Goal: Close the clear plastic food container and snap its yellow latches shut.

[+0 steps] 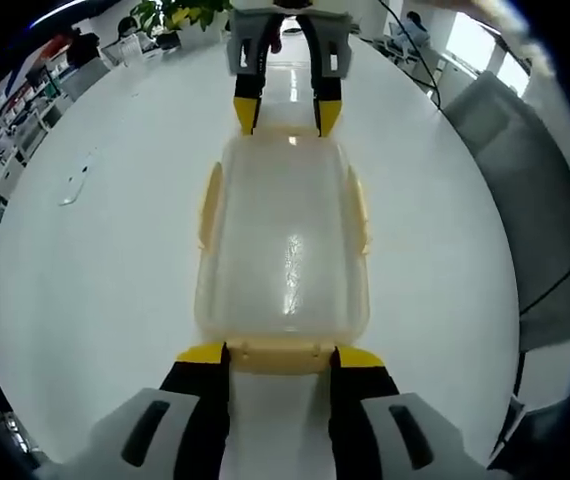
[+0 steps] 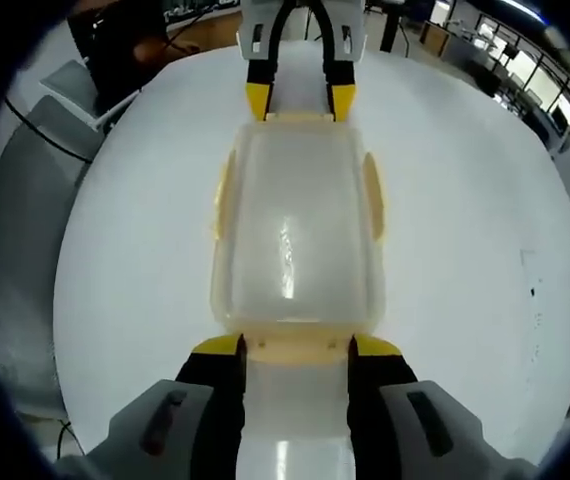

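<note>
The clear plastic container lies lengthwise on the white table with its lid on. Yellow latches run along both long sides. My left gripper stands at the near end, jaws wide apart, with the yellow end latch between its fingertips. At the far end the right gripper faces me. In the right gripper view the same container stretches away. There the right gripper straddles its own end latch, open, and the left gripper stands at the other end.
Grey chairs stand off the table's edge. A small clear scrap lies on the table to one side. Potted plants and office desks are beyond the far rim.
</note>
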{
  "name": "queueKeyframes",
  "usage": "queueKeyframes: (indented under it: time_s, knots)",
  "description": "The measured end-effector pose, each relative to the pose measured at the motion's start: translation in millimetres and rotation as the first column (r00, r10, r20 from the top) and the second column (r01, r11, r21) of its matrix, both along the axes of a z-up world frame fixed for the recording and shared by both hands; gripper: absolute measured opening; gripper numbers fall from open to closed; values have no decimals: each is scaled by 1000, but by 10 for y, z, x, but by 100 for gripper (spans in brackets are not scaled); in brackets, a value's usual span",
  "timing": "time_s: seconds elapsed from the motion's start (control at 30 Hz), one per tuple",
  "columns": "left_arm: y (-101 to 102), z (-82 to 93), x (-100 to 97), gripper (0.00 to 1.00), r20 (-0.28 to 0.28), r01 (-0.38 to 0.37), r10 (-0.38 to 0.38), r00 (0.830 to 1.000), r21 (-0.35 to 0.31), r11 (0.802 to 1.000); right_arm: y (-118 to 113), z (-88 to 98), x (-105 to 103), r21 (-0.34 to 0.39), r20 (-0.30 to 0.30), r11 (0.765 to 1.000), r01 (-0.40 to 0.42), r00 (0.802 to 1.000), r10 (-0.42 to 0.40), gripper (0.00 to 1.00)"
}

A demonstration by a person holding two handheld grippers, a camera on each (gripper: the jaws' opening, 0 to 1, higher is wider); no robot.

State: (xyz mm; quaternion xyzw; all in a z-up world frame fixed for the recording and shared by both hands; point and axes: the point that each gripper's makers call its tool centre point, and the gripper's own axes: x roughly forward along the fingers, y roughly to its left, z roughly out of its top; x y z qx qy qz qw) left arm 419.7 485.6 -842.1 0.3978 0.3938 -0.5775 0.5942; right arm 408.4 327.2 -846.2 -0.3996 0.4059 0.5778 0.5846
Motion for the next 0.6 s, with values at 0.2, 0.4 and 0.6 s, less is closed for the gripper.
queueKeyframes:
  time_s: [0.2,0.4,0.6]
  knots:
    - [16,-3,15,32,-7,7,-7,1000,-10,1000,7,2,0,2,3,1000,1,1000,-1,36]
    - [39,7,-2,32,-9,0,0,1000,30,1000,34,15,-23,-15,19,1000,-11,1000,11,36]
    - [42,173,-82,32,-19,-26,26,999,21,999,16,146,-75,17,11,1000,-24,1000,24,36]
